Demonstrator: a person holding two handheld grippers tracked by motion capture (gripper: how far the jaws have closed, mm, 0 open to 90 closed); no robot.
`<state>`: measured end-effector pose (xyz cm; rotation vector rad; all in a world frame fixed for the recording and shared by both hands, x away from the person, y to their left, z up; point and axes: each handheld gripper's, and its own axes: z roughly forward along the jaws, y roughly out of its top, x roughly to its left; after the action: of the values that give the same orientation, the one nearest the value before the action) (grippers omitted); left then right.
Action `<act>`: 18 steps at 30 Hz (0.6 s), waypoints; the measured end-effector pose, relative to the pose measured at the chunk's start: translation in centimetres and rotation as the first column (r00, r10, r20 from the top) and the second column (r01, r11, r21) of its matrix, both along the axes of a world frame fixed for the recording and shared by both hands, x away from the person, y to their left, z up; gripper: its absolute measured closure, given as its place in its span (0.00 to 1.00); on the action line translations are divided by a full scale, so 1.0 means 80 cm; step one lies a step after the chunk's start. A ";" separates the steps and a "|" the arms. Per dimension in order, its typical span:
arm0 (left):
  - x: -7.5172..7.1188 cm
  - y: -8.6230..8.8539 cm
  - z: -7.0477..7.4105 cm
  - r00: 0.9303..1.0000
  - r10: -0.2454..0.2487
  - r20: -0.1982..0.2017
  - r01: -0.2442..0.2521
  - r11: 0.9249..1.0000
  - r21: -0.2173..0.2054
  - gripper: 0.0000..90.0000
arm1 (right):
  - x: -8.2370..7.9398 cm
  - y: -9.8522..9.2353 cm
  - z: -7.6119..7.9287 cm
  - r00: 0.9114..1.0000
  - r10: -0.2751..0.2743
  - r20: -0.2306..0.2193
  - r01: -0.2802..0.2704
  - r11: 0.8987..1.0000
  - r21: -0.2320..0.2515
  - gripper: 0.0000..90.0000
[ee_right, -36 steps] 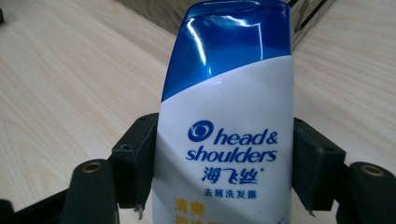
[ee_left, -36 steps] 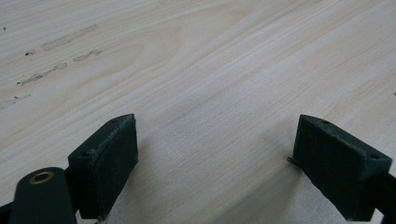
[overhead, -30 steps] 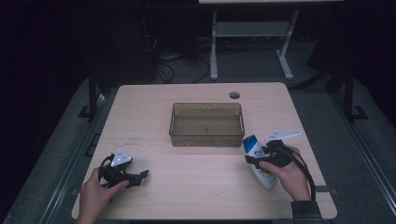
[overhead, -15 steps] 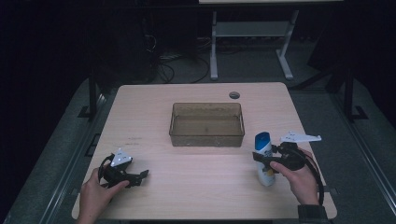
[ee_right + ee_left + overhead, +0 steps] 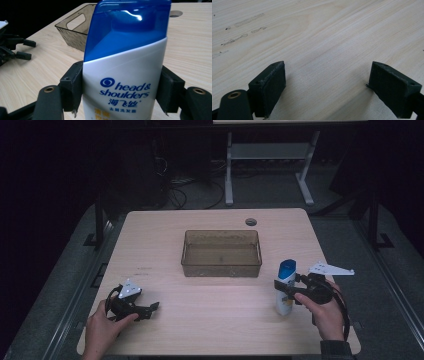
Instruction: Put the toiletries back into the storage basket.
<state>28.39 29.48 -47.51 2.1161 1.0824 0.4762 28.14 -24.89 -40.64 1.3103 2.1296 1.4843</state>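
The right claw point(image 5: 120, 92) pinched the shampoo bottle point(image 5: 125, 62) low on its white body, both pads pressed to its sides, holding it upright over the table point(image 5: 210, 320) near the right front corner, beside the brown bin point(image 5: 221, 253). The left claw point(image 5: 327, 90) sat spread with nothing between its pads, resting on bare wood. Gripped well below its blue cap, the tall, smooth bottle could probably pivot or slip, and might clip the bin's rim.
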 end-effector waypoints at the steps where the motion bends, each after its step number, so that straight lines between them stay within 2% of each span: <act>1: 0.000 0.000 0.000 1.000 0.000 0.000 0.000 1.000 0.000 0.14 | 0.000 0.000 0.001 1.000 -0.003 0.001 0.003 1.000 -0.001 0.36; 18: 0.000 0.000 0.000 1.000 0.000 0.000 0.000 1.000 0.000 0.14 | 0.009 -0.001 0.015 0.999 -0.027 0.045 0.027 1.000 -0.013 0.36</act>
<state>28.38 29.48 -47.52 2.1159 1.0824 0.4757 28.89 -24.99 -39.42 1.2839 2.0823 1.4719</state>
